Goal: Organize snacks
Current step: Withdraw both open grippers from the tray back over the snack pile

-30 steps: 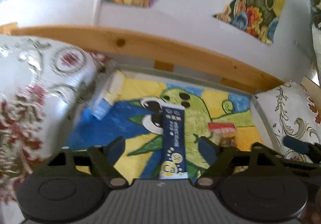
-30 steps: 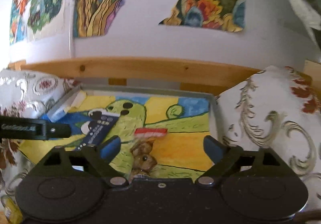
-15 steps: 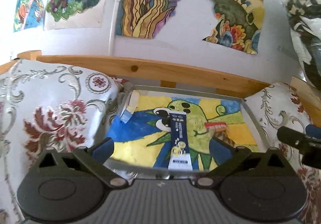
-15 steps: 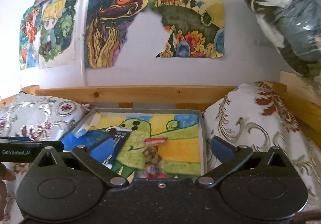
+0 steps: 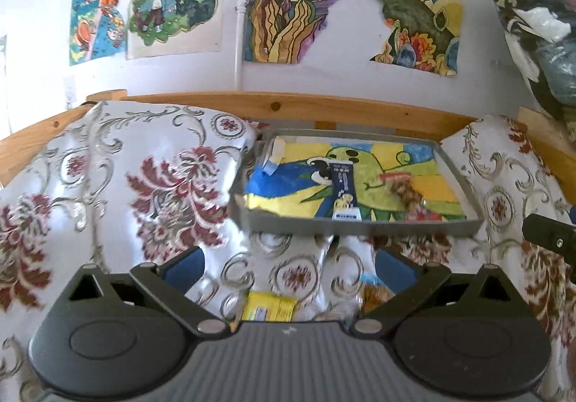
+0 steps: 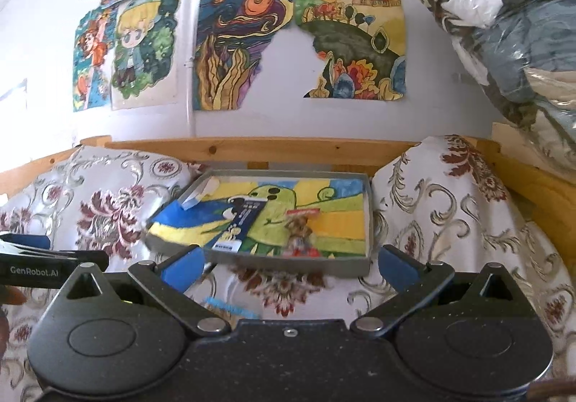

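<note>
both the left gripper (image 5: 288, 263) and right gripper (image 6: 289, 267) spread their fingers wide, empty, short of the tray (image 5: 360, 227) holding one blue packet (image 5: 345, 191) and one brown snack bag (image 5: 405, 191).

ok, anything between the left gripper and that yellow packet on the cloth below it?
Nothing visible. The yellow packet lies on the floral cloth just ahead of the open left gripper, between its fingers' line. The gray tray sits farther back, beyond it.
</note>
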A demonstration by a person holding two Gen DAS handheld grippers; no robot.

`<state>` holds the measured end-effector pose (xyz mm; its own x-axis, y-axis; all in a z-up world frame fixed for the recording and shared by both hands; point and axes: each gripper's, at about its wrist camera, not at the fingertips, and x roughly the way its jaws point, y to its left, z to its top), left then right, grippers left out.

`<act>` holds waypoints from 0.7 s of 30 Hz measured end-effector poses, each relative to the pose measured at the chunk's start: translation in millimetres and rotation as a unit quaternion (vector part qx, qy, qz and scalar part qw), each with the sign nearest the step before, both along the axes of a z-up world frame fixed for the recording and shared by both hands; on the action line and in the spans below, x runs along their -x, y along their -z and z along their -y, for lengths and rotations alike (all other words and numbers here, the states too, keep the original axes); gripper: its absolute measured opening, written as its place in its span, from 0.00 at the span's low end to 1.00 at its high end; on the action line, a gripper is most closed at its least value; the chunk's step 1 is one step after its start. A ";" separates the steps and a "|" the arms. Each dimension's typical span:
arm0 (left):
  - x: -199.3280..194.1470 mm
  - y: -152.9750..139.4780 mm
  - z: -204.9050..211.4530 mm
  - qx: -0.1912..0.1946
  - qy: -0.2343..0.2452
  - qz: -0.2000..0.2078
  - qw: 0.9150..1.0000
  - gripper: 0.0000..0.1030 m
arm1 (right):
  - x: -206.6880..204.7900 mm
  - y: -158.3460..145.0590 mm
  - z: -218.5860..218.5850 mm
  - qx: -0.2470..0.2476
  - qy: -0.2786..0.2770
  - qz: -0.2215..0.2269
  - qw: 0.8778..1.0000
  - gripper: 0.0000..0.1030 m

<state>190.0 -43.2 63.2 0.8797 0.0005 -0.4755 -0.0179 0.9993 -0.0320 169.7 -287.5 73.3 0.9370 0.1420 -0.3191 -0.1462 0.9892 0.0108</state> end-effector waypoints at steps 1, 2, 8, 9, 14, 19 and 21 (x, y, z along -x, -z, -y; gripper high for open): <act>7.0 1.3 0.8 -0.002 -0.001 0.000 1.000 1.00 | 7.7 2.6 -1.0 0.004 0.001 -0.001 1.000 0.99; 13.3 2.7 1.1 -0.003 0.000 0.001 1.000 1.00 | 13.4 5.3 -1.5 0.007 0.001 -0.004 1.000 0.99; 40.7 19.4 1.2 0.002 0.007 -0.019 1.000 1.00 | 37.2 26.2 -4.6 0.023 0.020 -0.052 0.998 0.99; 44.2 23.0 0.9 0.002 0.008 -0.024 1.000 1.00 | 39.3 30.0 -5.0 0.026 0.023 -0.062 0.997 0.99; 58.4 38.1 -4.0 0.002 0.008 -0.038 0.999 1.00 | 49.5 47.2 -4.8 0.039 0.029 -0.096 0.994 0.99; 65.7 51.4 -7.2 0.001 0.009 -0.055 0.998 1.00 | 54.9 57.1 -3.0 0.038 0.024 -0.122 0.991 0.99; 67.5 55.9 -7.5 -0.002 0.012 -0.063 0.998 1.00 | 57.2 60.7 -3.1 0.045 0.022 -0.128 0.990 0.99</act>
